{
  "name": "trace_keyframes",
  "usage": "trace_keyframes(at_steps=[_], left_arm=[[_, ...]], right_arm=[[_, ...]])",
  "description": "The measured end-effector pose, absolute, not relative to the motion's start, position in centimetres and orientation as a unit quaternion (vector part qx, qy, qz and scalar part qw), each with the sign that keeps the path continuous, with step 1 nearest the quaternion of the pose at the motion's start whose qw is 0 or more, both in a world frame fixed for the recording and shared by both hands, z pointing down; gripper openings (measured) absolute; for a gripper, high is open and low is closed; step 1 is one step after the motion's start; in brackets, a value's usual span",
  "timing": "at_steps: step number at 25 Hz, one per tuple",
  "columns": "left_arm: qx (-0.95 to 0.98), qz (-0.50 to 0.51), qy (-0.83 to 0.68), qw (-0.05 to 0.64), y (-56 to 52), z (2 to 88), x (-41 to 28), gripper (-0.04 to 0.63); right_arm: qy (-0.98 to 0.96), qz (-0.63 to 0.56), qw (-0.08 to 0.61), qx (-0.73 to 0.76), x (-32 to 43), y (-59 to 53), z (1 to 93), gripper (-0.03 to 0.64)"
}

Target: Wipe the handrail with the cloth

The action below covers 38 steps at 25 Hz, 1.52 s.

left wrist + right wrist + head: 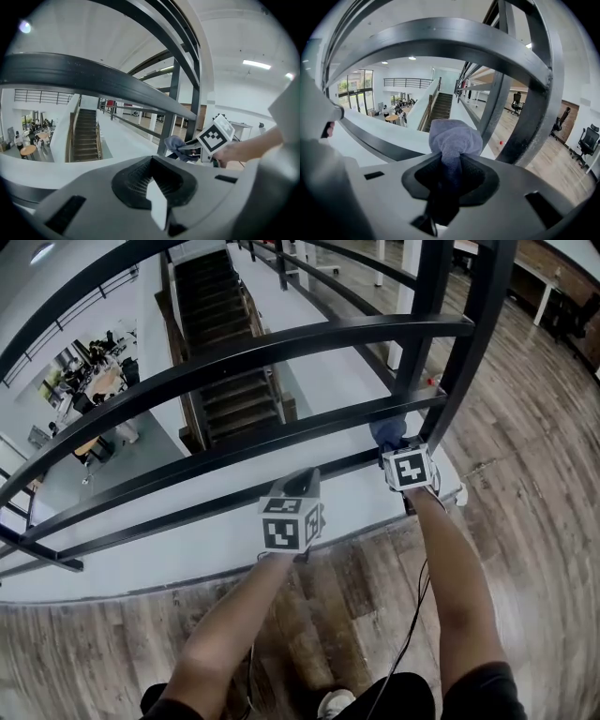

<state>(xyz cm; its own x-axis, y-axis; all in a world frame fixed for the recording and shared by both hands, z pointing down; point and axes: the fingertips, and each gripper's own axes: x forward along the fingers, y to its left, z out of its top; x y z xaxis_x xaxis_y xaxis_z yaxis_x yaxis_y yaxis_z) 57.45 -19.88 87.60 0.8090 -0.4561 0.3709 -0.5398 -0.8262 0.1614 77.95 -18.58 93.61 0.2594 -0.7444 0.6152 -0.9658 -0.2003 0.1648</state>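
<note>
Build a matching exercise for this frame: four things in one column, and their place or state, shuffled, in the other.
1. cloth
2. left gripper
3. right gripper
4. staircase

A. shut, nothing held
B. below, beyond the handrail
C. bunched, blue-grey
D. shut on the cloth

Pairs: 1-C, 2-A, 3-D, 4-B

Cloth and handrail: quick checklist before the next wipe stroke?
1. Cloth clamped in right gripper: ok.
2. Enough cloth bunched ahead of the jaws to wipe with: ok.
3. Cloth pressed on the handrail: cannot tell.
4. Rightward stroke free: not ok, post stands right beside the cloth.
5. Left gripper empty, jaws together: ok.
</note>
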Motion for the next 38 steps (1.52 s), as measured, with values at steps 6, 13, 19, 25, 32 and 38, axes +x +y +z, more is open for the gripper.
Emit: trace_keyframes(at_steps=[6,13,19,25,32,38], left_arm=[[0.934,0.173,-0.281,0.140,-19.9,88.3,56.4,-0.002],[0.937,0.162,-0.280,0.134,-20.3,87.7,53.1,-0.002],[0.944,0.130,-0.276,0.125,-21.3,87.8,45.1,-0.002],[0.936,0.109,-0.306,0.134,-25.4,77.8,33.5,-0.002],[0.929,0.103,-0.334,0.123,-26.5,69.3,20.9,-0.002],[0.897,0.085,-0.410,0.145,-26.8,63.0,11.7,-0.002]], right_arm=[[-0.549,0.188,0.306,0.755,80.6,-17.7,93.4,0.092],[-0.519,0.224,0.244,0.788,82.1,-16.9,94.4,0.092],[-0.513,0.162,0.127,0.833,76.8,-15.0,91.3,0.092],[-0.606,0.133,0.131,0.773,59.3,-17.2,80.9,0.092],[-0.688,0.162,0.069,0.704,38.2,-19.9,69.6,0.092],[-0.716,0.094,0.094,0.685,28.1,-20.5,62.1,0.092]])
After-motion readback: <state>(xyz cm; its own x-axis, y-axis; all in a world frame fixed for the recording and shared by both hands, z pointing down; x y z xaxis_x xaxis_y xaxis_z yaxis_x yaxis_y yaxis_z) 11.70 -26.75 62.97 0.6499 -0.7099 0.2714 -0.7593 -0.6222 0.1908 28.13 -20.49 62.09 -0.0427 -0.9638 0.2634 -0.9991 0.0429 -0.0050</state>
